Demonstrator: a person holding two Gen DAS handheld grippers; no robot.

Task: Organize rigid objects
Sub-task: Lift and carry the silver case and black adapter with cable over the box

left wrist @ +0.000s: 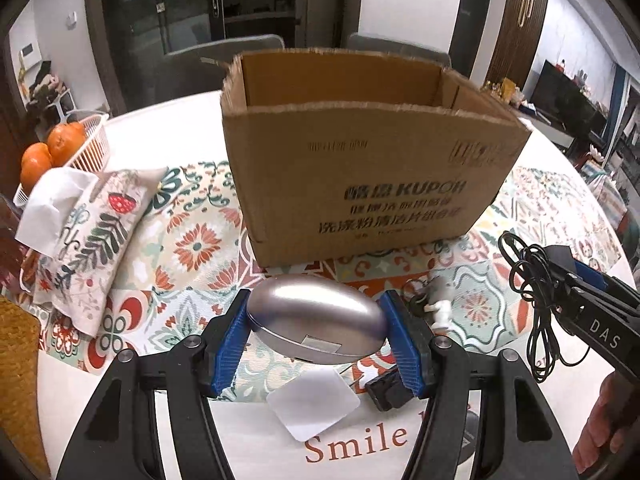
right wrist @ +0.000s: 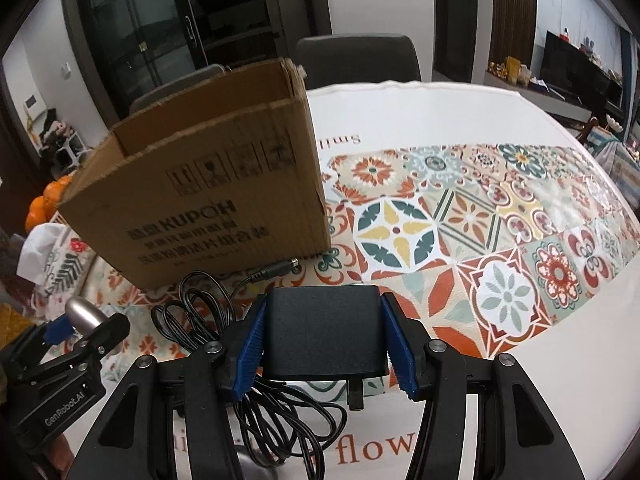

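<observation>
Nearest in the left wrist view, the left tongs are clenched on a silver oval case; the blue pads press on its two ends, and the case is held off the bench. Just under it a small translucent white square lies on the patterned cloth, and at the right of it there is a small black block and a little white figure.

In the right wrist view, the right tongs grasp a black power adapter between their blue pads (its plug prongs point down). Its black cable hangs in loose loops at the left, and the round connector at its end is close to the foot of the box.

Farther away, an open cardboard box stands upright on the cloth. At the far left a floral tissue cover lies near a white basket with oranges. Dark chairs stand behind the bench.
</observation>
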